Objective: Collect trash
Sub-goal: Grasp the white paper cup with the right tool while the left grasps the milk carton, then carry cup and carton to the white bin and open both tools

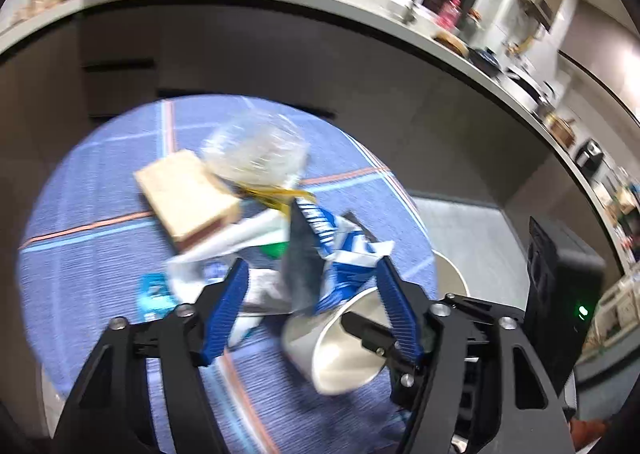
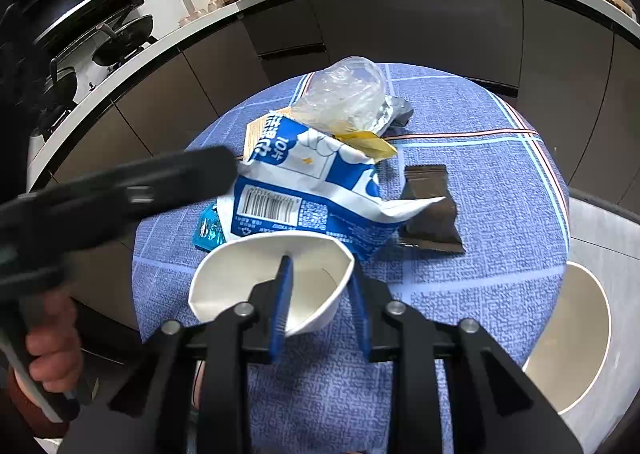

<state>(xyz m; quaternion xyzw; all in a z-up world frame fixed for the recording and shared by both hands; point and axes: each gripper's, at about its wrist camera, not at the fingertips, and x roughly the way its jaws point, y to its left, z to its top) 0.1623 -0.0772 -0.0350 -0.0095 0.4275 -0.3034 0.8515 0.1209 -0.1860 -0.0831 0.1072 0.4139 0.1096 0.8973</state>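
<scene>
The right gripper point(image 2: 320, 306) pinches the paper cup point(image 2: 272, 282) wall; the left gripper point(image 1: 310, 310), spread, nears the wrappers point(image 1: 344, 250); next, lift to the bin

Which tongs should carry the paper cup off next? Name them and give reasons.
Right. The right tongs already pinch the paper cup's wall, one finger inside and one outside. The left tongs stand open around the blue-and-white wrapper, gripping nothing.
</scene>
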